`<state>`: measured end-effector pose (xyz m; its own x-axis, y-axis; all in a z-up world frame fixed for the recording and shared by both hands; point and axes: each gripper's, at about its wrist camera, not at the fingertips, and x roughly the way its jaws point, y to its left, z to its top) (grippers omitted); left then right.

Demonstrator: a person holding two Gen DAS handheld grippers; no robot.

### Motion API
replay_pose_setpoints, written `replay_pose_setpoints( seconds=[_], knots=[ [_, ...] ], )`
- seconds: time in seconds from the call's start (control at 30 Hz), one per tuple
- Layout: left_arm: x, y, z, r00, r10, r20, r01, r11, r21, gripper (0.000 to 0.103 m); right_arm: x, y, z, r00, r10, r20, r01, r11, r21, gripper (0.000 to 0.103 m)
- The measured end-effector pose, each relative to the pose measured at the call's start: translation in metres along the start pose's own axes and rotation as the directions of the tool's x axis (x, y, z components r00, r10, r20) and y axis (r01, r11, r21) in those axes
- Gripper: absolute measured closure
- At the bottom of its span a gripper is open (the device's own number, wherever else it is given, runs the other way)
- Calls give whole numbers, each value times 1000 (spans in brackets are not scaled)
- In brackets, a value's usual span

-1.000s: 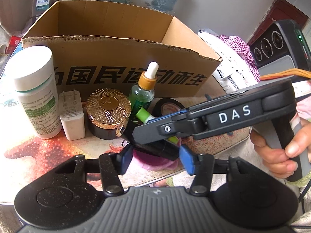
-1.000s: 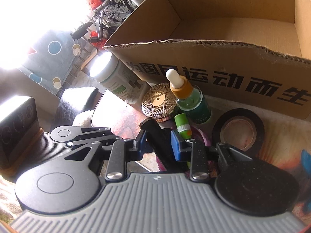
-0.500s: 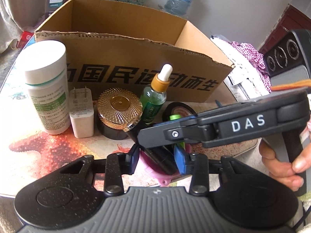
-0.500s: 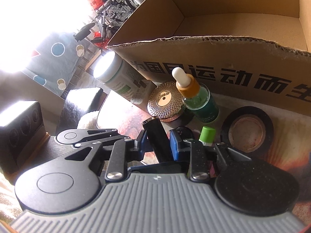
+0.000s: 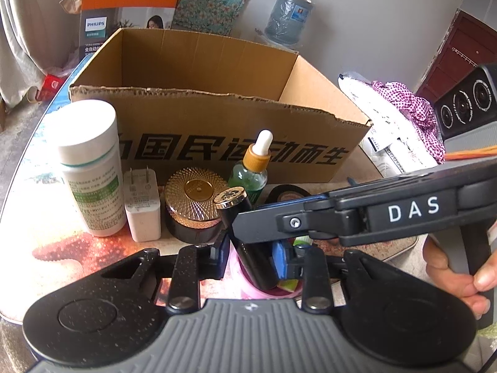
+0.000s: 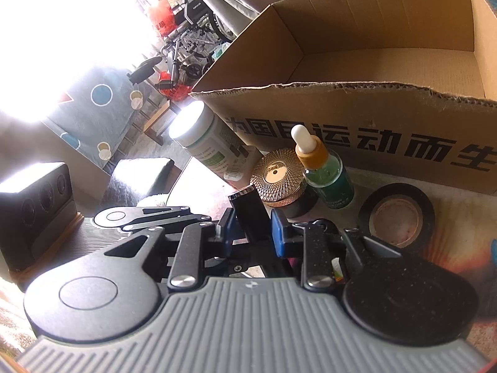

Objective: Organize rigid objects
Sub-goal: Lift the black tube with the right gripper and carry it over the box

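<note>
1. While the left hand-held gripper (image 5: 250, 258) is closing its jaws at the lower centre of the left wrist view, we see the lower part of a black tube (image 5: 236, 214) and a pink cup (image 5: 267, 293) between its pads. We cannot tell whether the pads are pressing yet.
2. Right hand-held gripper (image 6: 253, 233): clenched on the black tube's upper body, blue pads on both sides, metal cap sticking out above them and tilted left. In the left wrist view it reaches in from the right edge of the frame, with a hand (image 5: 456, 273) on its handle.
3. The tube's bottom end sits inside the pink cup, next to a lime-green item (image 5: 290, 284), which we cannot identify.
4. Cardboard box (image 5: 217, 143): open top, fills the upper middle of the frame; we see nothing in the part of its interior that shows.
5. Row on the counter (image 5: 56, 236) in front of the box wall, left to right in the left wrist view:
   - white bottle (image 5: 90, 168), upright
   - white charger plug (image 5: 142, 208), prongs up, just beside the bottle
   - gold-lid jar (image 5: 194, 202)
   - green dropper bottle (image 5: 251, 174), upright, close to the box wall
   - black tape roll (image 6: 396, 217), lying flat, right of the dropper bottle
</note>
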<state>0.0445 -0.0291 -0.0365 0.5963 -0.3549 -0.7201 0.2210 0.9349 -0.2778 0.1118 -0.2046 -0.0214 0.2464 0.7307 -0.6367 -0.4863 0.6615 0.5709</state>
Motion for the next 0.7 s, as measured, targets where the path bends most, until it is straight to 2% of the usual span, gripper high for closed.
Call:
replay_pose_setpoints(
  seconds=[0.43,0.7],
  knots=[
    [-9,-4,3,999,3,49,-4,1000,28,75,-12,7,2,999,1,54,0,1000,-10,79],
    [-37,-7,23,992,14,128,-20,999,48,75,-32,42,12,992,-26,126,38,995,-91,79]
  ],
)
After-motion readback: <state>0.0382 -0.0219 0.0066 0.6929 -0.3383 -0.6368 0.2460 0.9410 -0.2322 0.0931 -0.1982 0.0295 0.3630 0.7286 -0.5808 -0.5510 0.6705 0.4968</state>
